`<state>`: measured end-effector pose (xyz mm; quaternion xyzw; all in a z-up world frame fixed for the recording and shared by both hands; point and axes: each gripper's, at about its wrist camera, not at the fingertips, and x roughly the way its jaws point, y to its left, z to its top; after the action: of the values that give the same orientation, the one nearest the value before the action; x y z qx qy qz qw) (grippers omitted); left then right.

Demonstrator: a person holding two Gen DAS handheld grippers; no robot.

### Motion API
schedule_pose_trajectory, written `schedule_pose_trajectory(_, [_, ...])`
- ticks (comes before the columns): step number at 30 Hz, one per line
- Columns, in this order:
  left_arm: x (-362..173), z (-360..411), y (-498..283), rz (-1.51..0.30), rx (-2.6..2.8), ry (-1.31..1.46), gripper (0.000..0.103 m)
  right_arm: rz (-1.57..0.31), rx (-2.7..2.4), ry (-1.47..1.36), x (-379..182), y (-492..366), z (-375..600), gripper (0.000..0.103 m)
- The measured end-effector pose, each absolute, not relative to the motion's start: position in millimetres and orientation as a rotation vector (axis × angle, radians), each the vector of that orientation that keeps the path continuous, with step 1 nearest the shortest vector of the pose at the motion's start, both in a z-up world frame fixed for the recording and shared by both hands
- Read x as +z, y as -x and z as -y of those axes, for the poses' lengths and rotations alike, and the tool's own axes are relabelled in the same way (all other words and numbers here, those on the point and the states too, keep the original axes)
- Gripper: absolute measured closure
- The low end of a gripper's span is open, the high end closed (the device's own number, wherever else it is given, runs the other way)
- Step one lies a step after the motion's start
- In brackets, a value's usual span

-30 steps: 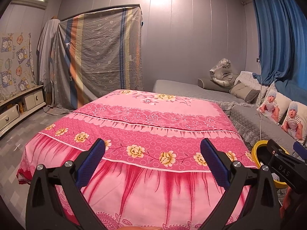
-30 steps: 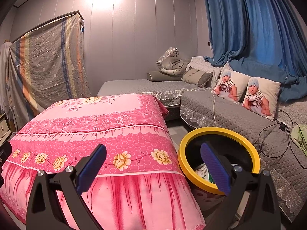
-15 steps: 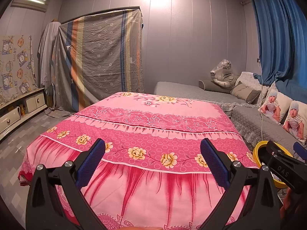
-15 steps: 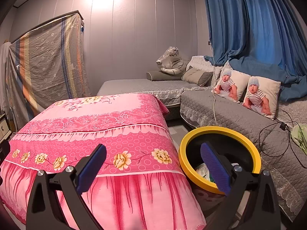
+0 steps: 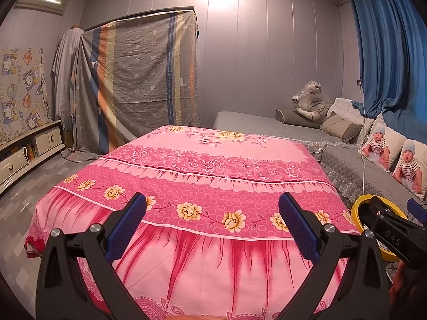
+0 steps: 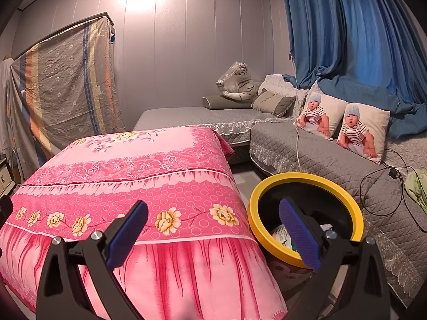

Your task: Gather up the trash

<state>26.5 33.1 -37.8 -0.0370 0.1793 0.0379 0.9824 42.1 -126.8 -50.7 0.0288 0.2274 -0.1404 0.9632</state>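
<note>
While both grippers gape, one yellow-rimmed bin, two baby cushions.

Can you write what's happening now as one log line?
left gripper: open, empty | right gripper: open, empty | yellow-rimmed bin: holds trash

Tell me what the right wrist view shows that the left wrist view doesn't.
Only the right wrist view looks into the yellow-rimmed trash bin, with paper trash inside, and shows black cables and a green cloth on the grey sofa.

Only the left wrist view shows the low white cabinet, the cartoon wall cloth and the right tongs from outside.

Both show the pink floral cover, the plush tiger, the baby-print pillows and open, empty tongs, left tongs.
</note>
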Motion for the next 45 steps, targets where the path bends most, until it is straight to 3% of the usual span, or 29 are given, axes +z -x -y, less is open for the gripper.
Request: schedule_pose_trajectory(45, [-43.6, -32.3, -33.5, -0.393, 0.061, 0.082, 0.008, -0.506, -0.296, -0.074, -63.4, -48.7, 129.1, 0.008])
